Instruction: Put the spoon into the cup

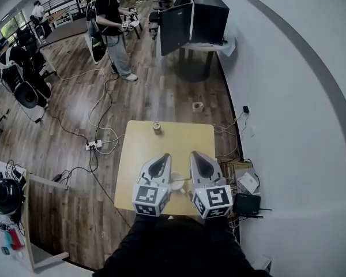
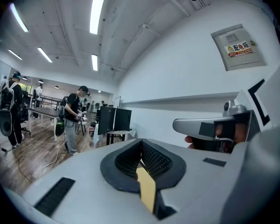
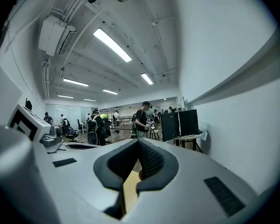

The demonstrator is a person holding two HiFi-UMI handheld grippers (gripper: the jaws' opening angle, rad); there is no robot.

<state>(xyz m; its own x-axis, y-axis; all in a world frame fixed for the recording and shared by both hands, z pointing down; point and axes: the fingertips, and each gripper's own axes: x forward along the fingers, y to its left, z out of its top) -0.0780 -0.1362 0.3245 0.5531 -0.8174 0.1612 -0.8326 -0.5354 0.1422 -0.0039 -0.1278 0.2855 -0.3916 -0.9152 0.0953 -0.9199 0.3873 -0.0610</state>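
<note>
In the head view a small tan cup (image 1: 157, 127) stands near the far edge of the yellow table (image 1: 138, 154). A white spoon (image 1: 177, 183) lies on the table near the front edge, between and below my two grippers. My left gripper (image 1: 161, 157) and right gripper (image 1: 196, 154) are side by side above the table and point roughly level, away from me. The left gripper (image 2: 141, 142) has its black pads closed together with nothing between them. The right gripper (image 3: 138, 142) is likewise shut and empty. Neither the cup nor the spoon shows in the two gripper views.
A white wall (image 1: 288, 114) runs close along the table's right side, with boxes (image 1: 237, 171) and a black device (image 1: 248, 203) on the floor there. A power strip (image 1: 93, 145) and cables lie left of the table. A person (image 1: 114, 25) and a desk with monitors (image 1: 193, 19) stand farther off.
</note>
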